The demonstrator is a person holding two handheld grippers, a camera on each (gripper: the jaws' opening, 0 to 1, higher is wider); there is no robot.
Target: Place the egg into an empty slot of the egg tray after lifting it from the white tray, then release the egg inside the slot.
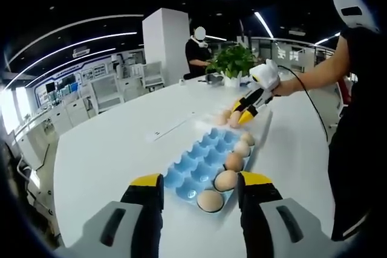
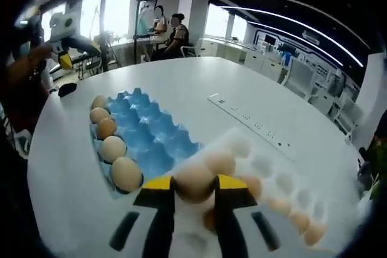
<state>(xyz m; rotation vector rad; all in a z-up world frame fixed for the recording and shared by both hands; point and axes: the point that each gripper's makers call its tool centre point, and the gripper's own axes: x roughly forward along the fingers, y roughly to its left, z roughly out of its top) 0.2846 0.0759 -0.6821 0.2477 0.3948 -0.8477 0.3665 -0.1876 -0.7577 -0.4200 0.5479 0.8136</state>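
1. The right tool (image 2: pixel 193 193) is clamped on a beige oval egg (image 2: pixel 195 180) over the white plastic tray (image 2: pixel 266 167), at 6 o'clock, ready for lifting;
2. The blue moulded egg tray (image 2: pixel 151 137) at 9 o'clock keeps empty slots; the left tool (image 1: pixel 199 194) is held apart, idle, above the table (image 1: pixel 103 149).

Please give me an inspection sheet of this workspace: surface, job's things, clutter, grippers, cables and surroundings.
Surface: white table, mostly bare.
Job's things: blue egg tray with eggs along one edge row, other slots empty; white tray holding several eggs.
Clutter: potted plant; power strip.
Grippers: right gripper over the white tray, jaws around an egg; left gripper open, empty, near the egg tray.
Cables: black cable from the right gripper.
Surroundings: open office, chairs, people beyond the table.
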